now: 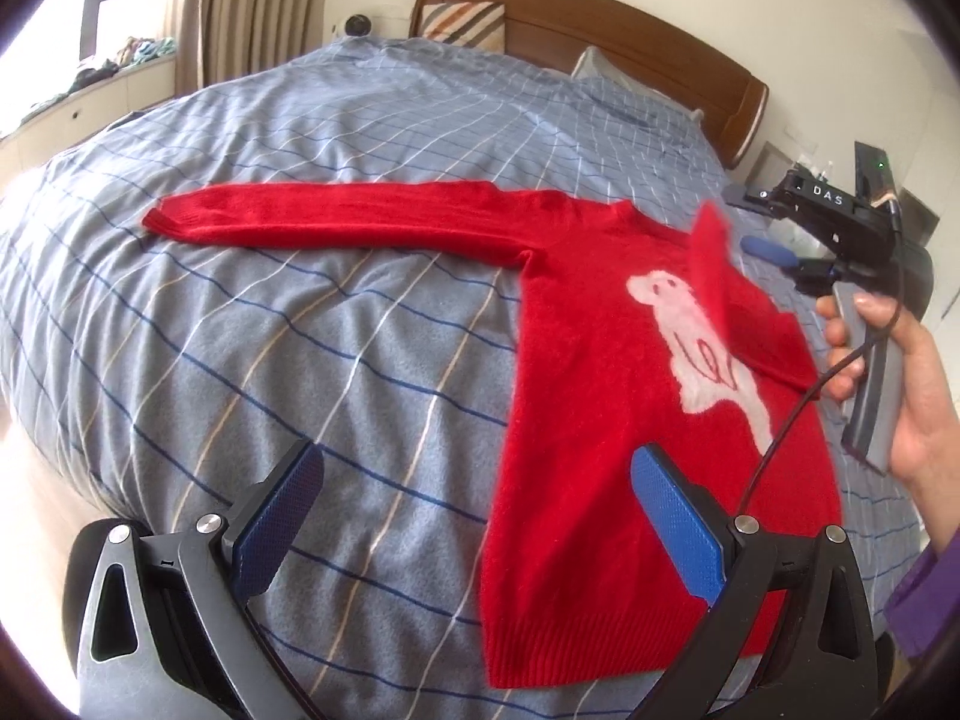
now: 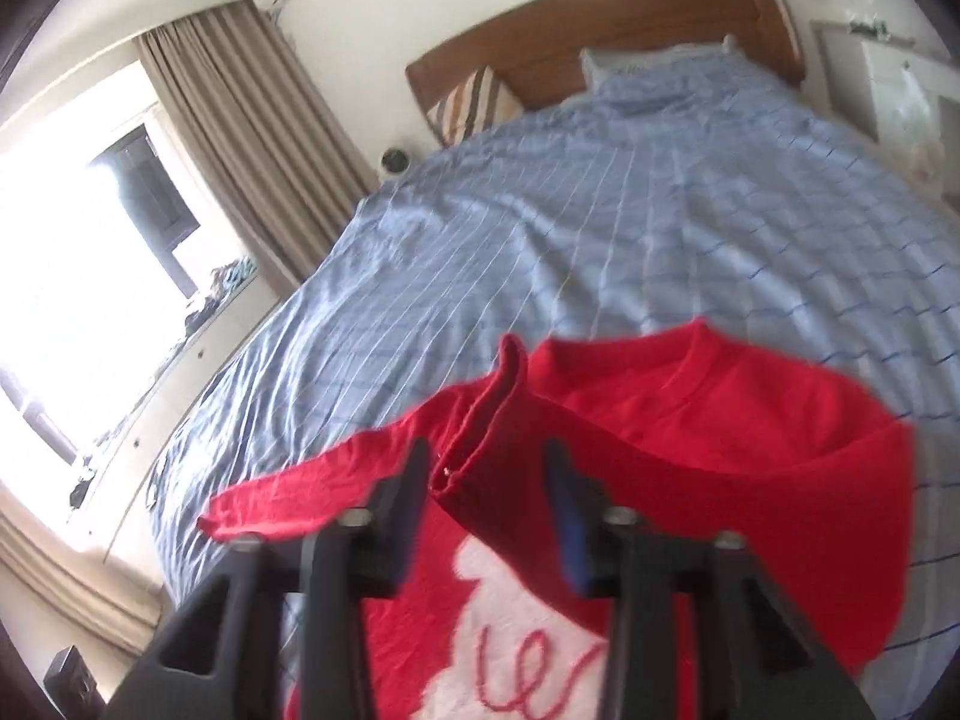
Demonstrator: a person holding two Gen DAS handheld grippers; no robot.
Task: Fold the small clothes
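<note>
Both tongs gape: left tongs (image 1: 477,516) over sweater (image 1: 600,420); right tongs (image 2: 489,510) astride its sleeve cuff (image 2: 480,432).

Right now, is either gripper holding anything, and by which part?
Nothing is gripped. The left gripper is open over the bed. The right gripper has its jaws apart, with the sleeve cuff of the red sweater unclamped between them.

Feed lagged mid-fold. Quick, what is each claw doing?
Left claw: open, empty, above the bed.
Right claw: open; sleeve cuff between the pads, not pinched.
</note>
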